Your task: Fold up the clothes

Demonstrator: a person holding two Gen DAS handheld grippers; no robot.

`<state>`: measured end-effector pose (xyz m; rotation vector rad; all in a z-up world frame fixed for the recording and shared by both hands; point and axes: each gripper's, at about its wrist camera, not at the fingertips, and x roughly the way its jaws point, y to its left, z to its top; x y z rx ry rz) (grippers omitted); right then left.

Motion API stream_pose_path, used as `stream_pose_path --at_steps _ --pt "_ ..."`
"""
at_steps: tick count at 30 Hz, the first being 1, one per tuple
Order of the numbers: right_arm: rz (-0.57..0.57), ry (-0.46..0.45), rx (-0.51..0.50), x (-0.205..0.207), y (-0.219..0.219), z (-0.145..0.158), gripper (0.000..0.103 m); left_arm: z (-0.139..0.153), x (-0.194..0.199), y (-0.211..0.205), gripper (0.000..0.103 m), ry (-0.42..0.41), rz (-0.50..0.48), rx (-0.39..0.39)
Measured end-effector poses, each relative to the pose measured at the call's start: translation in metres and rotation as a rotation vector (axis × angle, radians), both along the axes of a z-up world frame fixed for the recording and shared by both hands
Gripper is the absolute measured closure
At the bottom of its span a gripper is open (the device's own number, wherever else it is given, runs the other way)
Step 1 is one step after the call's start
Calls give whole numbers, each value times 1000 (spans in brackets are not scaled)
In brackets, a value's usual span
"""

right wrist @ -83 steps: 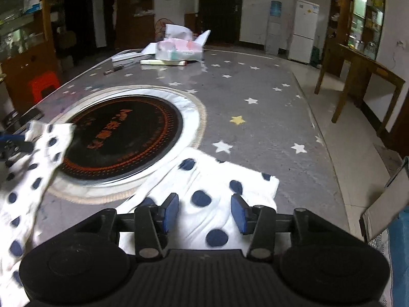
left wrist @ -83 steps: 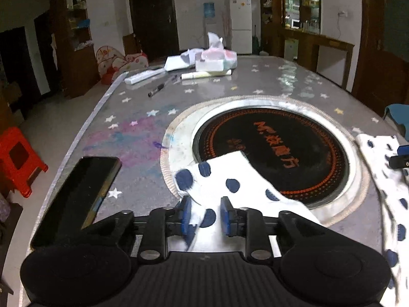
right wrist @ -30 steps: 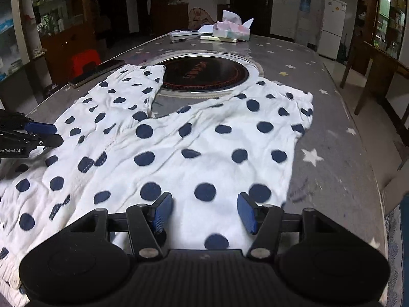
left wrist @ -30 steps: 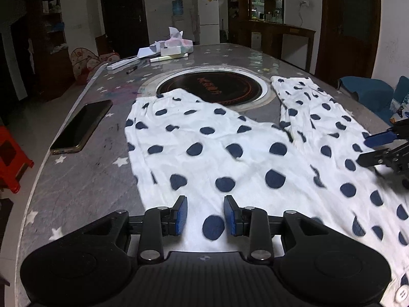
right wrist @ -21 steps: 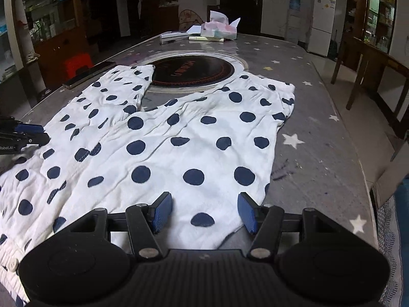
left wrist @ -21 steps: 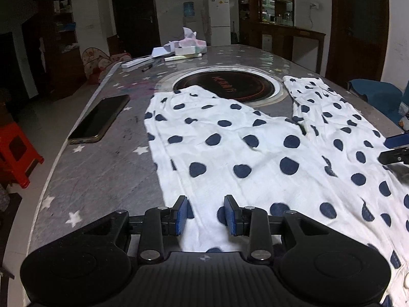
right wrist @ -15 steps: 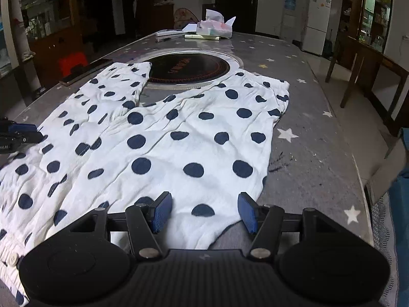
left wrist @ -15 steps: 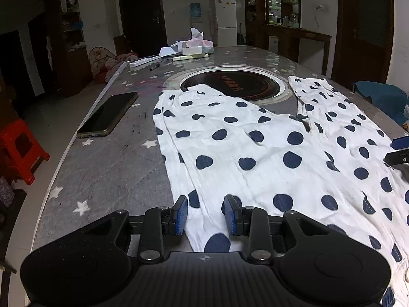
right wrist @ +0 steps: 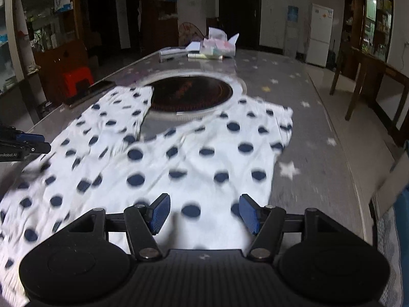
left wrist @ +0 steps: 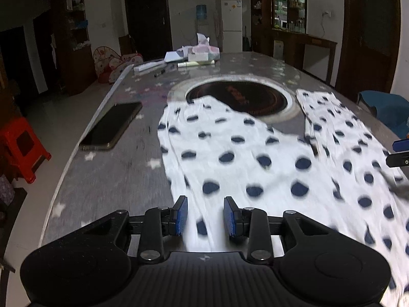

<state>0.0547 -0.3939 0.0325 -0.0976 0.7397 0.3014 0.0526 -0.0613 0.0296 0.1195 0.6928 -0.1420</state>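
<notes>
White trousers with dark blue dots (left wrist: 255, 158) lie spread flat on the grey star-patterned table (left wrist: 115, 179), both legs pointing away toward the round black burner (left wrist: 237, 99). My left gripper (left wrist: 205, 216) hovers open over the near left edge of the cloth, its blue pads apart and a fold line running under the gap. My right gripper (right wrist: 204, 216) stands wider open over the near right part of the trousers (right wrist: 179, 153), pads clear of the fabric. Each gripper shows at the other view's edge: the right gripper (left wrist: 398, 153) and the left gripper (right wrist: 25, 143).
A black phone (left wrist: 112, 126) lies left of the trousers near the table edge. Tissue packs and papers (left wrist: 203, 52) sit at the far end. A red stool (left wrist: 23, 151) stands on the floor to the left, a wooden table (right wrist: 370, 76) to the right.
Both grippers have come back from the leg ends by the burner to the near end of the trousers. In the last second the left one shifted toward the cloth's left edge.
</notes>
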Motion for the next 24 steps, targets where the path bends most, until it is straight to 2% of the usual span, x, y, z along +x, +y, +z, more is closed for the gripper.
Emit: stream_pose_path --at_steps 7,13,16,19,24 --pt "-17 39 21 39 5 -13 42 1 50 -16 69 -7 -19 -4" --pt "-25 51 6 50 5 -27 42 -19 85 -26 74 27 -18 19" --pt "-36 46 -17 49 3 -28 42 -24 88 -25 74 -12 32 76" --pt "-73 45 -24 45 -4 -28 41 -25 92 -15 74 -15 122 114" --pt "-132 30 -45 33 -14 -28 41 -24 90 1 74 -11 188 125"
